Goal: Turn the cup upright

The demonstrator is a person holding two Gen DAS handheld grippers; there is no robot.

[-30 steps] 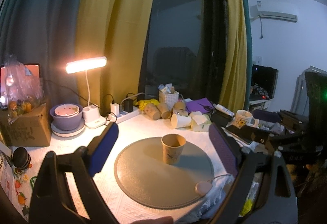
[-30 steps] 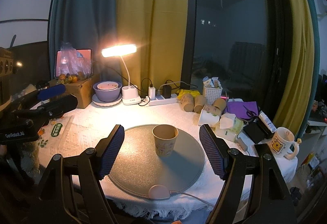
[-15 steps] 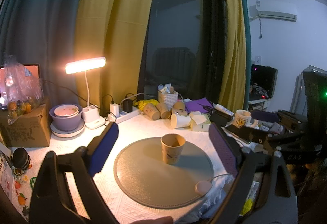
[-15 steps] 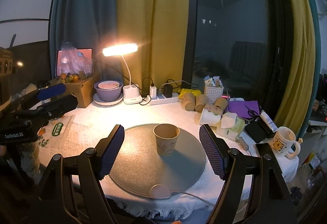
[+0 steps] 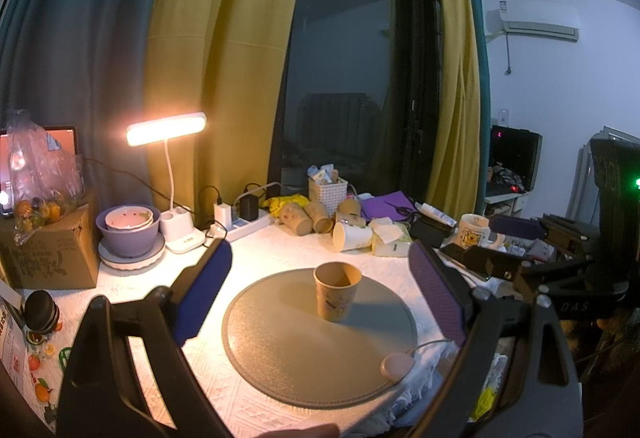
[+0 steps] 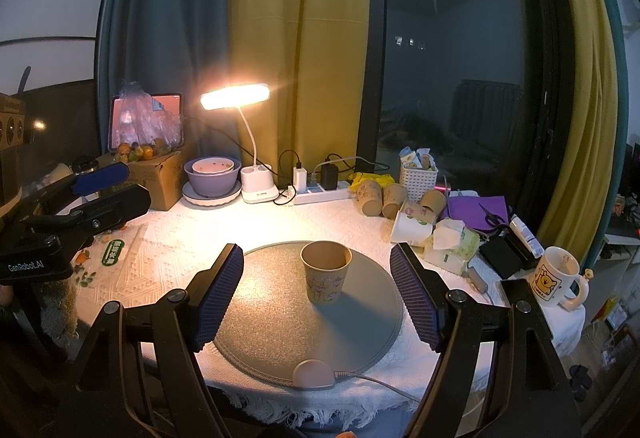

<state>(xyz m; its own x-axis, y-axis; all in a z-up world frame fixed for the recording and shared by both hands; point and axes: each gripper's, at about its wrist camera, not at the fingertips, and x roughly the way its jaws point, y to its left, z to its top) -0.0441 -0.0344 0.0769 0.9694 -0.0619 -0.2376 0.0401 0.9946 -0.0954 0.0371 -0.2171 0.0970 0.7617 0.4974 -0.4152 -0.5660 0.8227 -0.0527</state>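
Observation:
A brown paper cup (image 5: 337,291) stands upright, mouth up, on a round grey mat (image 5: 304,350); it also shows in the right wrist view (image 6: 325,271) on the mat (image 6: 280,322). My left gripper (image 5: 320,286) is open and empty, held back from the cup, which shows between its blue pads. My right gripper (image 6: 316,290) is open and empty, also back from the cup. The left gripper shows at the left of the right wrist view (image 6: 96,190), and the right gripper at the right of the left wrist view (image 5: 520,250).
Several paper cups (image 6: 394,198) lie on their sides at the back by a white basket (image 6: 418,180). A lit desk lamp (image 6: 236,98), purple bowls (image 6: 212,176), a power strip (image 6: 320,194), a cardboard box (image 6: 160,174) and a yellow-print mug (image 6: 554,278) ring the white-clothed table.
Both grippers drifted slightly; the cup stays upright in the same place on the mat. Nothing was taken hold of or let go.

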